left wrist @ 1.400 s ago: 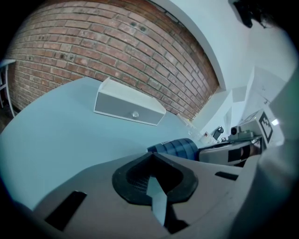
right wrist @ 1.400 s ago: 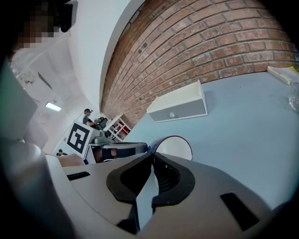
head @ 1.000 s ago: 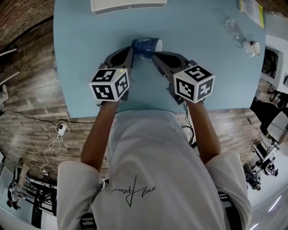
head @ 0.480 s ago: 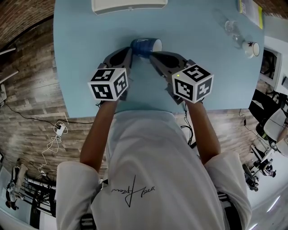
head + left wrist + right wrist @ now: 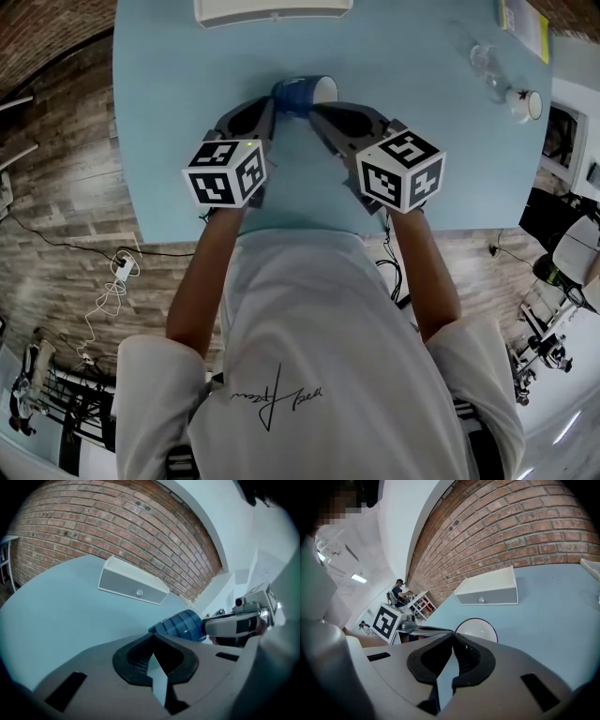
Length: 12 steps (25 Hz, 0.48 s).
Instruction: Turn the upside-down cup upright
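Step in hand: stand the cup (image 5: 302, 95) on its base.

Position: the cup lies on its side on the bench (image 5: 159, 112), mid-width, nearer than the white box (image 5: 272, 11) at the far edge. Mouth faces right, base faces left.

Left claw (image 5: 152, 637): tips pressed together, nothing between them, just beside the base end.
Right claw (image 5: 452, 636): also together and empty, tip at the mouth rim. Contact there is uncertain.

Judgement: lift under the rim with the right tip while the left tip blocks the base from sliding. Go slowly, since the round wall will likely roll near or far.

Cup: blue outside with darker banding lines, white inside, rim unbroken where visible.
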### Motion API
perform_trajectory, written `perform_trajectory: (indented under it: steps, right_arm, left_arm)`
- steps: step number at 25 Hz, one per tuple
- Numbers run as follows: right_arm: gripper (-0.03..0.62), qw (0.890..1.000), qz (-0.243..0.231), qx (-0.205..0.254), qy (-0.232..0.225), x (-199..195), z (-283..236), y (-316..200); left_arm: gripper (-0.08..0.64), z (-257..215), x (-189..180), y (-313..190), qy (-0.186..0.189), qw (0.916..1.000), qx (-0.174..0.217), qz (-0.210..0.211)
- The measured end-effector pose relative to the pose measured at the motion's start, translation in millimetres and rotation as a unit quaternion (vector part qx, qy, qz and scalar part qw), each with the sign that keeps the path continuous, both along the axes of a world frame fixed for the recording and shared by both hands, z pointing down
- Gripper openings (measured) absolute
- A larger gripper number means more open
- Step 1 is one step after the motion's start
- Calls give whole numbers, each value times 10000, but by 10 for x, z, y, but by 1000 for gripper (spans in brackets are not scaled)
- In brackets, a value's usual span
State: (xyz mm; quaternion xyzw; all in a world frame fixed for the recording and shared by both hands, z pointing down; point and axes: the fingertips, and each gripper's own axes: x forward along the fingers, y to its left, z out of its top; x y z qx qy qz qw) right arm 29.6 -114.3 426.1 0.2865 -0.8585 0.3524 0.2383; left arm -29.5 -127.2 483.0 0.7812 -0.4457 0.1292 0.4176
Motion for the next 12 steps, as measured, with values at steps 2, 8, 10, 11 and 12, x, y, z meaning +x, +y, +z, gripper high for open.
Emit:
perform_trajectory:
  steps: [2,8,10,11,12]
  right_arm:
    - [23,10000,-5,14,-12,-11,-10,-4]
    - [23,10000,-42,47,-28,-31,-30,-15]
    - [23,10000,-60,40,-44,-32,-33,-18]
    - [23,10000,-77,39,-50,-40,-33,-19]
    - [23,9999,-94,41,-53,-50,-35,-21]
  left_arm:
    - [8,8,-7,3,8,10000,-11,-10]
    - [8,18,-11,1,11,10000,-39,-41]
    - [8,25,-4,0,9,10000,-52,-44]
    - [8,29,-6,-1,8,10000,-60,-47]
    - [8,32,-10,-3,6,10000,-65,-50]
